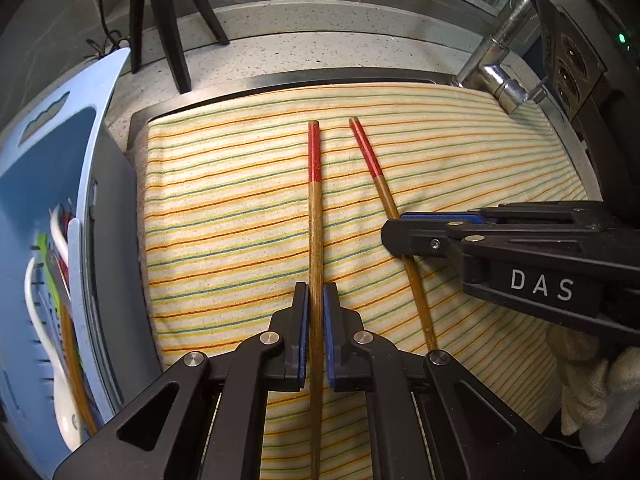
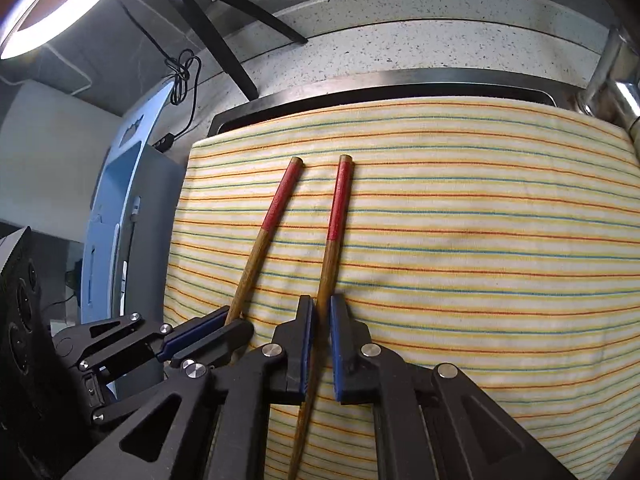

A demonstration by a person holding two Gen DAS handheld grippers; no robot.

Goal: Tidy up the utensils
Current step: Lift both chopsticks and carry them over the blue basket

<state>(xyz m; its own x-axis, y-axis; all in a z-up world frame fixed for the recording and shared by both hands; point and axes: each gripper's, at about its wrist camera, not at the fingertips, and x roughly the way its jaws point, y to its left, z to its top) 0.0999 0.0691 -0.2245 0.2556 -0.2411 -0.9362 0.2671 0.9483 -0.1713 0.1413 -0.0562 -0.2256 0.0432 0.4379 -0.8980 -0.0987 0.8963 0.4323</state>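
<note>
Two wooden chopsticks with red ends lie side by side on a striped cloth (image 1: 224, 200) spread over the sink. The left chopstick (image 1: 315, 216) runs between the blue pads of my left gripper (image 1: 315, 300), which is shut on its bare wooden shaft. My right gripper (image 1: 394, 228) comes in from the right and is shut on the right chopstick (image 1: 376, 176). In the right wrist view the right chopstick (image 2: 336, 220) passes between the pads of the right gripper (image 2: 321, 308). The left gripper (image 2: 230, 324) holds the left chopstick (image 2: 276, 208) beside it. Both chopsticks still rest on the cloth (image 2: 480, 240).
A light blue utensil caddy (image 1: 60, 184) stands at the left and holds several utensils. Black tripod legs (image 1: 172, 40) stand on the speckled counter behind the sink rim (image 1: 280, 80). A chrome faucet (image 1: 492, 72) and a power strip (image 1: 572, 64) are at the back right.
</note>
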